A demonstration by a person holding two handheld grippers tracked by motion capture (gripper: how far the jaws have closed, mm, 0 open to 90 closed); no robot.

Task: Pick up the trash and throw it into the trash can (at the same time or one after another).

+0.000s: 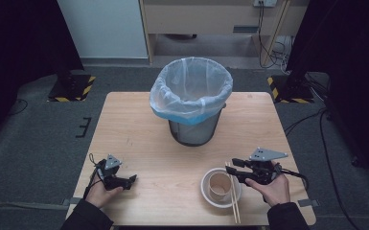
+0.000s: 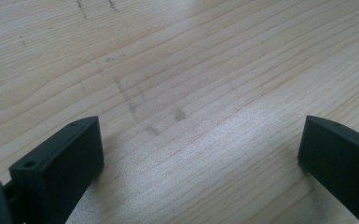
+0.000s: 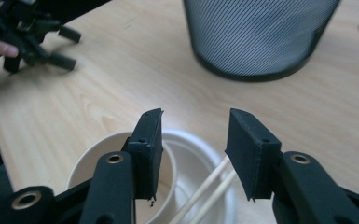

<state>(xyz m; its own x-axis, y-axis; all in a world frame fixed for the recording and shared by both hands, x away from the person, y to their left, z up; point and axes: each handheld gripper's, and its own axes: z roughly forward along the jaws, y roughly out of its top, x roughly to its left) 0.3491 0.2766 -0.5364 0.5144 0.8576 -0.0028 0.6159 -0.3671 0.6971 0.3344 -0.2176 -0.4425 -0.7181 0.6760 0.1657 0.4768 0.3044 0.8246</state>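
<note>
**Two open grippers, one cup about to be taken**

Two black jaws of the right gripper (image 3: 193, 154) stand apart with nothing between them, poised just above the paper cup (image 3: 116, 177) and the white bowl (image 3: 200, 163) it sits in. One jaw hangs over the cup's near rim, the other over the bowl's open side, where the pair of chopsticks (image 3: 205, 191) slants out from under it. I judge this spacing deliberate — wide enough to drop one jaw inside the cup wall and one outside, pinching the rim rather than the whole body.

Beyond the jaw tips the mesh wastebasket (image 3: 261, 37) stands well apart across bare table (image 3: 121, 74); in the high view its plastic liner (image 1: 191, 88) gapes upward, a likely home for the disposables, which would explain why the cup is approached first: it lifts clear of the bowl on its own.

From above, the right gripper (image 1: 242, 171) lies low beside the bowl (image 1: 220, 188), the chopsticks (image 1: 234, 199) resting across the bowl's edge nearest it.

The left gripper (image 1: 124, 181) rests on the table well away from the bowl, its jaws likewise spread — its own view shows only wood grain (image 2: 191, 93) between them. It grasps nothing and seems parked to keep out of the way.
</note>
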